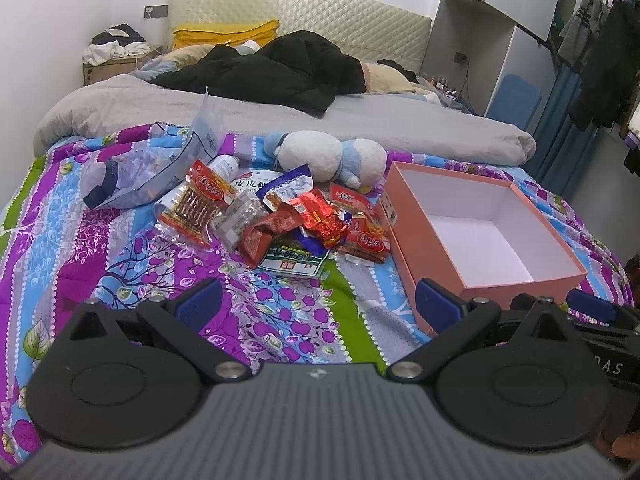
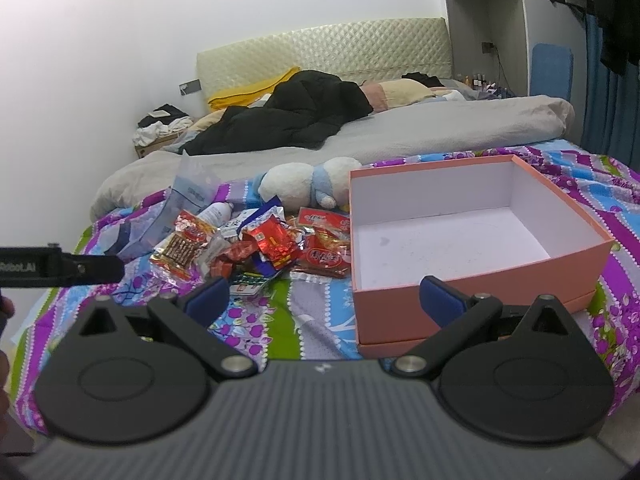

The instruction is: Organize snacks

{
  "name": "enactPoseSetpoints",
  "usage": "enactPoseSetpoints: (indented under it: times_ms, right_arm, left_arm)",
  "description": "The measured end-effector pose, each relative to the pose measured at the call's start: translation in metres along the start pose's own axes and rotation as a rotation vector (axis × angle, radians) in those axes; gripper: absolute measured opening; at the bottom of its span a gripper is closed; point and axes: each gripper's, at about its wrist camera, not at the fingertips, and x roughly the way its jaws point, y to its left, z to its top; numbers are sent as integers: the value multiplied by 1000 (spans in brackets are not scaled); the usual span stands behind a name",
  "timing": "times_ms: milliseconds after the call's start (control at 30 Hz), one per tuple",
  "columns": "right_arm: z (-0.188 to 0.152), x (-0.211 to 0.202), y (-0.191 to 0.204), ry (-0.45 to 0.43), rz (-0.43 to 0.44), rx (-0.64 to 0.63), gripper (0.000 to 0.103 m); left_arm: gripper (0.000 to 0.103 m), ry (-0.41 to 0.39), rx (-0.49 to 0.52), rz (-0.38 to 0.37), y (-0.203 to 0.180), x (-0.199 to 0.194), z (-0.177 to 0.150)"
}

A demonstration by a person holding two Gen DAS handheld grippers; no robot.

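A pile of snack packets (image 1: 288,220) lies on the flowered bedspread, mostly red wrappers with a green-and-white pack in front; it also shows in the right wrist view (image 2: 264,248). An open pink box (image 1: 476,236) with a white, empty inside stands to the right of the pile, and fills the right wrist view (image 2: 472,236). My left gripper (image 1: 316,300) is open and empty, held above the bedspread short of the pile. My right gripper (image 2: 324,300) is open and empty, near the box's front left corner. The left gripper's side (image 2: 60,268) shows at the left edge.
A white and blue plush toy (image 1: 328,156) lies behind the pile. A clear plastic bag (image 1: 160,168) and a white bottle (image 1: 226,166) lie at its left. A grey duvet (image 1: 280,116) and black jacket (image 1: 272,68) cover the far bed.
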Motion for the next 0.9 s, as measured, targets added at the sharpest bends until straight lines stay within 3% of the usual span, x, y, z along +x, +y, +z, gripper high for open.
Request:
enactPoseSetpoints:
  times_ms: [433,567,733,900]
  right_arm:
    - [-2,13,5,-14,-7,-35,103]
    - [3,20,9,-70,18,-36,103]
    - [17,40,15,-93,35,-26,103]
    - [21,60,30,-137,-11,-85,99]
  left_arm:
    - [103,-10,11,-1,20,32,15]
    - [103,-23,-27,-64,34,44,22]
    - [103,-27,-16,-11,47,68,30]
    - [103,-14,-50,-21,69,93,31]
